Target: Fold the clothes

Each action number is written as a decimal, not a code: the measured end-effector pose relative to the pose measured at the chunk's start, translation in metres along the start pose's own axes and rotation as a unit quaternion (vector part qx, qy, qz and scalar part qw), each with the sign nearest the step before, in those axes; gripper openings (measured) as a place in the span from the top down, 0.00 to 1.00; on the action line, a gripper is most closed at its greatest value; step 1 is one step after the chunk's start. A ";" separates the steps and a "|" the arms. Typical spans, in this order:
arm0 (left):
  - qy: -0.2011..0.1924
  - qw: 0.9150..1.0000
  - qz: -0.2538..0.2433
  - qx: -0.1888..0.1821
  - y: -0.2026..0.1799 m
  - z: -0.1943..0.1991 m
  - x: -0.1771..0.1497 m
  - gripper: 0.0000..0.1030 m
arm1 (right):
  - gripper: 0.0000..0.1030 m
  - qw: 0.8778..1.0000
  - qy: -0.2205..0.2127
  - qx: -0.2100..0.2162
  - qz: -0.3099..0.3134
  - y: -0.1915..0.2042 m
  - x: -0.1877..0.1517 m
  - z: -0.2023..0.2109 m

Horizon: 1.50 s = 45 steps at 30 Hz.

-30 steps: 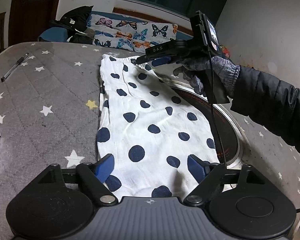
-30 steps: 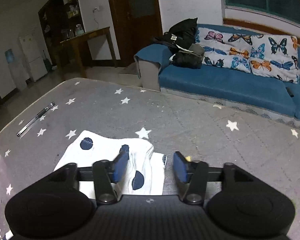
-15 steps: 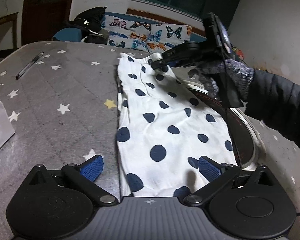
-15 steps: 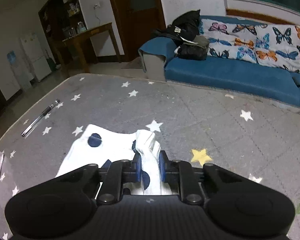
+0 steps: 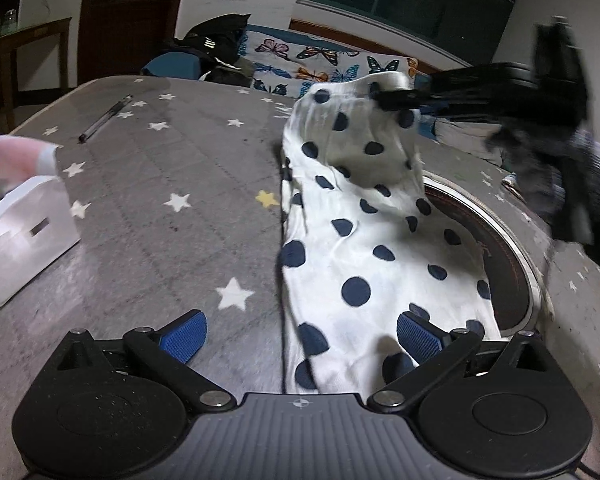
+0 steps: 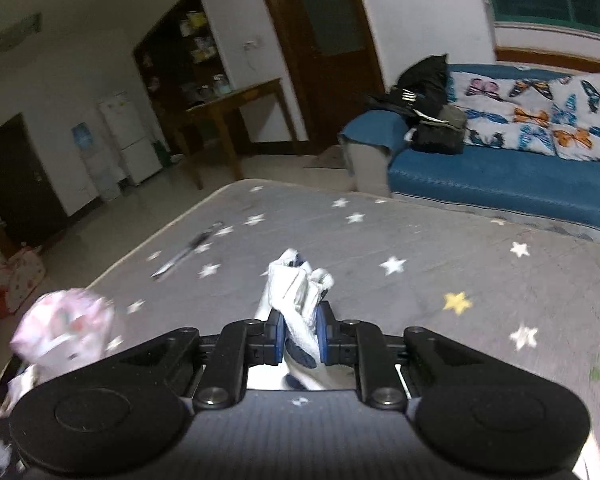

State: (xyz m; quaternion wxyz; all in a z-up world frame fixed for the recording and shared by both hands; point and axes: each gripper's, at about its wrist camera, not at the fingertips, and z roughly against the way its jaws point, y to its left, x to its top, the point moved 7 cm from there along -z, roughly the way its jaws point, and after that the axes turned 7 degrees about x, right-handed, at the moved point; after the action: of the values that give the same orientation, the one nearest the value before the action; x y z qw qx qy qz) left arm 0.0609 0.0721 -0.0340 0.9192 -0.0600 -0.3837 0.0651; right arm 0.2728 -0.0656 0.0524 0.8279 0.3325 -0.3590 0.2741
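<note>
White polka-dot garment [image 5: 364,240] on grey star-print table cover [image 5: 172,200], right edge draped over round dark plate [image 5: 512,280] with metal rim. Far end lifted off the cover, sagging in a curl over the flat part. Right gripper [image 6: 299,338] clamped on bunched far hem [image 6: 296,288], cloth pinched between blue pads; same gripper blurred at top right in left wrist view, in motion. Left gripper [image 5: 300,338] spread wide, low over the near end of the garment, holding nothing; one finger over bare cover, the other over cloth. Step in hand, judged: lengthwise fold, far end toward near end. Next move calls for carrying hem over, aligning edges, near end pinned to stop sliding. Pen [image 5: 106,118] and white box [image 5: 24,236] off to the left, clear of the cloth.
</note>
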 end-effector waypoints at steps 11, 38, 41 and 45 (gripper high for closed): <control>-0.006 0.998 0.048 0.044 0.035 0.028 -0.018 0.00 | 0.86 0.996 0.038 0.076 0.033 0.085 -0.062 0.065; -0.050 0.993 0.089 0.066 0.060 0.092 -0.030 0.00 | 0.76 0.924 0.103 0.151 0.336 0.213 -0.217 0.162; -0.053 0.994 0.081 0.056 0.052 0.095 -0.026 0.00 | 0.70 0.918 0.115 0.153 0.347 0.214 -0.225 0.166; -0.063 0.995 0.066 0.036 0.037 0.100 -0.018 0.00 | 0.68 0.915 0.134 0.164 0.342 0.217 -0.229 0.175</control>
State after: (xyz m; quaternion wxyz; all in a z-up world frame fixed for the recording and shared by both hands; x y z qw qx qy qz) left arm -0.0259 0.1111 0.0172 0.8886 -0.0482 -0.4331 0.1433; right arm -0.0851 -0.1089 0.0422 0.6573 0.2809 -0.2869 0.6378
